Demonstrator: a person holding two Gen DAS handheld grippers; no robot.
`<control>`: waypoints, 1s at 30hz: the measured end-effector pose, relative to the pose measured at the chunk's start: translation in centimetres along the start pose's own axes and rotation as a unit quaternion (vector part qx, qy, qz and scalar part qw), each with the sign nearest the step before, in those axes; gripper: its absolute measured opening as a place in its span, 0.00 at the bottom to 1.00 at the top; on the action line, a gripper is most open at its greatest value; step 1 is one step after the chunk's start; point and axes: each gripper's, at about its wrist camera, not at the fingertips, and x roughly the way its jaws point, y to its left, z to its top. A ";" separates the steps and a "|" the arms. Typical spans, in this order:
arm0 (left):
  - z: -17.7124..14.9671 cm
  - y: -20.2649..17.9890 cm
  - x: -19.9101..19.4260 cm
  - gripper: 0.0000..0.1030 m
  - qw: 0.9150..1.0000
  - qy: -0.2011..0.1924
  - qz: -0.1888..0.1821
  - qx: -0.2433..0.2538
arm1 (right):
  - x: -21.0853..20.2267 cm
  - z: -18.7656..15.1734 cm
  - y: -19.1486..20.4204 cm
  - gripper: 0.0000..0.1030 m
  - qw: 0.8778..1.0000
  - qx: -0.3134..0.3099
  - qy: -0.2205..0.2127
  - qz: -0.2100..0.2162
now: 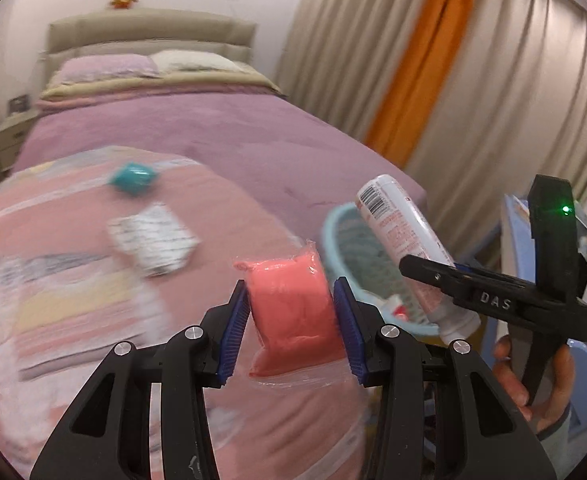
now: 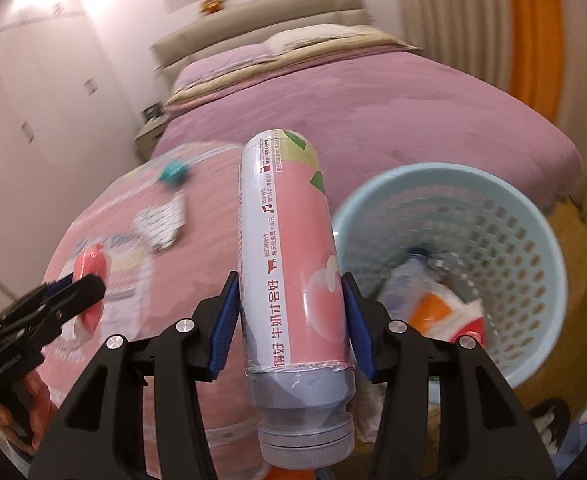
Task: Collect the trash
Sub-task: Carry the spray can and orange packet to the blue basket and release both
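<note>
A coral-pink plastic packet (image 1: 293,312) is clamped between the blue pads of the left gripper (image 1: 293,320), the jaws standing partly apart at the packet's width. In the right wrist view, a pink-and-white drink bottle (image 2: 289,272) is pinched across its body by the right gripper (image 2: 291,324), cap end toward the camera, base tilted away toward twelve o'clock; those jaws are likewise held partly apart by the bottle. The pale blue mesh wastebasket (image 2: 533,240) is seen at two o'clock from the bottle, beside the bed (image 1: 221,136), with a clear bottle and wrappers already lying inside. On the pink quilt (image 1: 233,200), a teal packet (image 1: 133,178) is left at eleven o'clock from the left gripper, and a black-and-white printed wrapper (image 1: 153,240) lies just below it, blurred. The hand (image 1: 541,376) on the right gripper's handle is glimpsed at four o'clock in the left wrist view.
</note>
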 end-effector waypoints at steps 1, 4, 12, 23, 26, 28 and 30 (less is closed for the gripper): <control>0.3 -0.6 1.1 0.40 1.000 0.009 -0.010 0.002 | 0.0 0.1 -1.0 0.45 1.000 0.010 0.000 -0.007; 1.3 -2.8 3.7 0.40 0.999 0.026 -0.032 0.020 | 0.3 0.9 -5.0 0.45 0.998 0.055 0.000 -0.037; 3.4 -7.3 10.1 0.40 0.995 0.062 -0.061 0.049 | 1.6 1.9 -10.4 0.45 0.991 0.106 0.003 -0.086; 2.8 -7.1 10.9 0.67 0.997 0.045 -0.048 0.039 | 1.9 1.1 -13.7 0.48 0.986 0.127 -0.001 -0.107; 2.6 -6.4 10.1 0.67 0.998 0.038 -0.051 0.031 | 1.4 0.8 -13.5 0.48 0.987 0.130 -0.005 -0.096; 2.4 -6.2 9.3 0.67 0.998 0.032 -0.039 0.033 | 0.9 0.6 -12.5 0.47 0.988 0.124 -0.010 -0.093; 2.4 -6.1 8.8 0.67 0.999 0.026 -0.026 0.034 | 0.5 0.8 -11.3 0.48 0.990 0.110 -0.017 -0.087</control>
